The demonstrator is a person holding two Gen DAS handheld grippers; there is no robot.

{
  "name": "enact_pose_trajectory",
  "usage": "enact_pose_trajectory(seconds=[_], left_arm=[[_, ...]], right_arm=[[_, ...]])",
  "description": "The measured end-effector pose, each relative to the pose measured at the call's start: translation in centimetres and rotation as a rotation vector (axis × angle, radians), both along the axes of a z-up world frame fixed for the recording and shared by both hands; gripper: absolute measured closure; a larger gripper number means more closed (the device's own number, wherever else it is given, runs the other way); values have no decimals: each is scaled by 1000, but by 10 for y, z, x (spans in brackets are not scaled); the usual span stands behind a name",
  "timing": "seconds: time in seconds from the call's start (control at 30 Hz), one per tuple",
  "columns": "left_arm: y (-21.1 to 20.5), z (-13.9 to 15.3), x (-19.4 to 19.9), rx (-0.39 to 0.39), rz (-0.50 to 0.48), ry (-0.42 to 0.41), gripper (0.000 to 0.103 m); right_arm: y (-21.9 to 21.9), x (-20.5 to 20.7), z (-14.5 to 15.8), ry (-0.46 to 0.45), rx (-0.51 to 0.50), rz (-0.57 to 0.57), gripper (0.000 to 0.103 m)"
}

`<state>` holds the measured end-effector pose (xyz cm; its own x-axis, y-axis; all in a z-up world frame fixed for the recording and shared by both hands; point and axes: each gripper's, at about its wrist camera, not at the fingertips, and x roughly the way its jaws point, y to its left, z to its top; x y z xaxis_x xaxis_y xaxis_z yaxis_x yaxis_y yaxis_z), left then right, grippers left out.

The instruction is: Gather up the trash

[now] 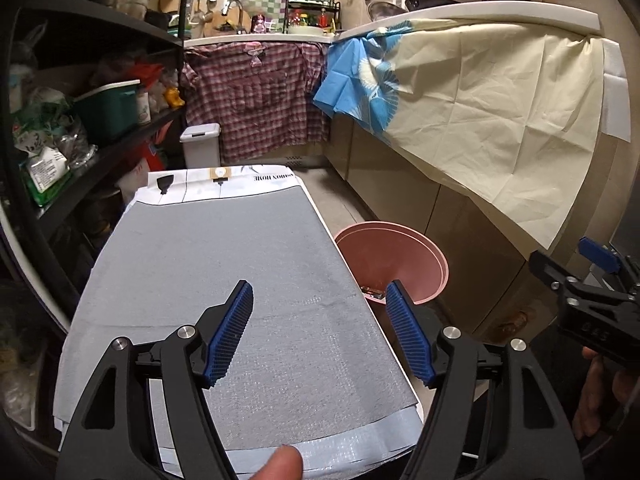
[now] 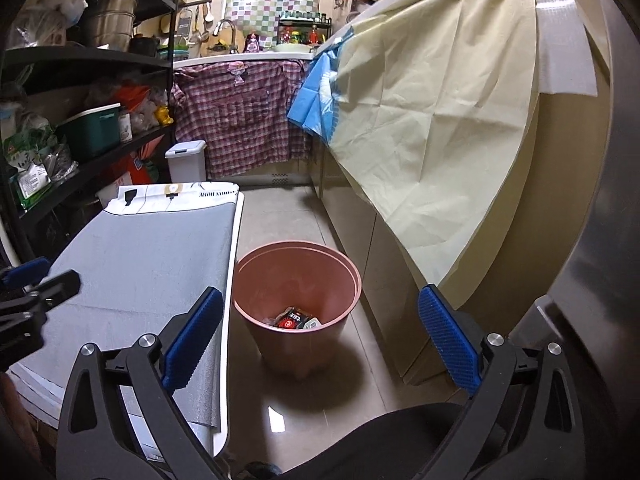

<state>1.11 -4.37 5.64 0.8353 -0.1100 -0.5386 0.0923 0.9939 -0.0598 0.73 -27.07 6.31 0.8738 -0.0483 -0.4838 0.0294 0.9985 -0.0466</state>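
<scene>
A pink trash bin (image 2: 298, 276) stands on the floor to the right of the table; it also shows in the left wrist view (image 1: 394, 256). Several wrappers, red, black and white (image 2: 296, 318), lie at its bottom. My left gripper (image 1: 320, 298) is open and empty above the table's grey mat (image 1: 224, 264). My right gripper (image 2: 320, 316) is open and empty, held above the floor facing the bin. The right gripper shows at the right edge of the left wrist view (image 1: 588, 292); the left one shows at the left edge of the right wrist view (image 2: 28, 296).
The table (image 2: 234, 240) has a white edge beside the bin. A black shelf unit (image 1: 80, 120) packed with goods stands on the left. A counter draped with a cream and blue cloth (image 1: 480, 100) runs along the right. A white lidded bin (image 1: 201, 146) stands at the back.
</scene>
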Motion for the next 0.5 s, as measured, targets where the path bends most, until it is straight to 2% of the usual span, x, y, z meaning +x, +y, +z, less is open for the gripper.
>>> enact_pose_trajectory(seconds=[0.27, 0.5], left_arm=[[2, -10, 9, -14, 10, 40, 36], [-4, -11, 6, 1, -4, 30, 35]], right_arm=[[-1, 4, -5, 8, 15, -6, 7], [-3, 7, -7, 15, 36, -10, 7]])
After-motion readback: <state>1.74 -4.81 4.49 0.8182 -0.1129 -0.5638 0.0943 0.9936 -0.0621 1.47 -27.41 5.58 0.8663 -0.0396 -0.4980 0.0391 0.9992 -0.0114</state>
